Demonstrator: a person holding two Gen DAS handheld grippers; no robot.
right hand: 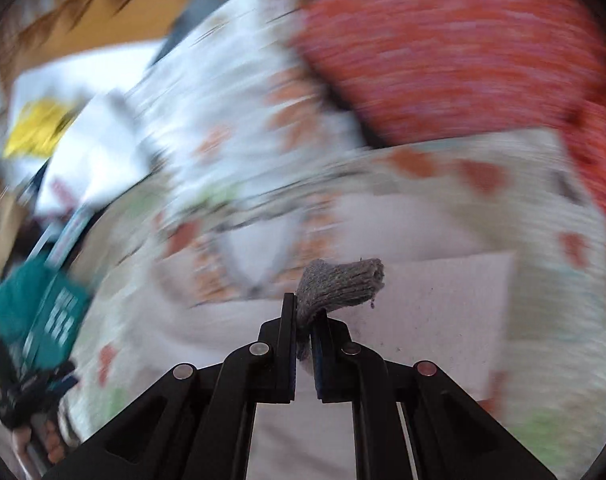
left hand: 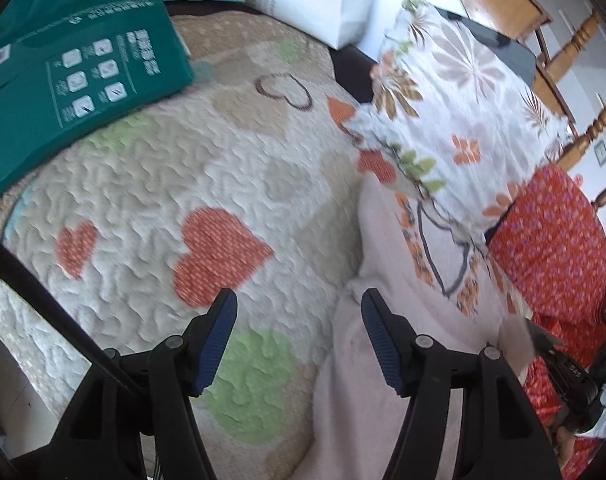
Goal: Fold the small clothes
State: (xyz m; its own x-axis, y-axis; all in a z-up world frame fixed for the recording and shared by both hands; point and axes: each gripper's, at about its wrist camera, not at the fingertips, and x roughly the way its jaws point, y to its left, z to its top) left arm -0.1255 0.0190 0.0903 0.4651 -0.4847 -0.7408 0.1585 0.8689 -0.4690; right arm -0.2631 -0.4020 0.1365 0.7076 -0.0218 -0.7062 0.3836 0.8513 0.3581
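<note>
While our left hand-held gripper [left hand: 299, 312] hangs released over the heart-patterned quilt [left hand: 151, 184], its jaws apart with nothing between them, our right hand-held gripper [right hand: 305, 316] is clenched on a small grey knitted piece [right hand: 339, 284]. Just beyond, at twelve o'clock, lies a pale pink garment [left hand: 387, 360]. Farther, at one o'clock, rests a floral pillow [left hand: 455, 120]; at ten o'clock, a green box [left hand: 75, 80].

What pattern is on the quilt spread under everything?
Hearts in orange, green and beige on a cream quilt; clearest in the left wrist view.
</note>
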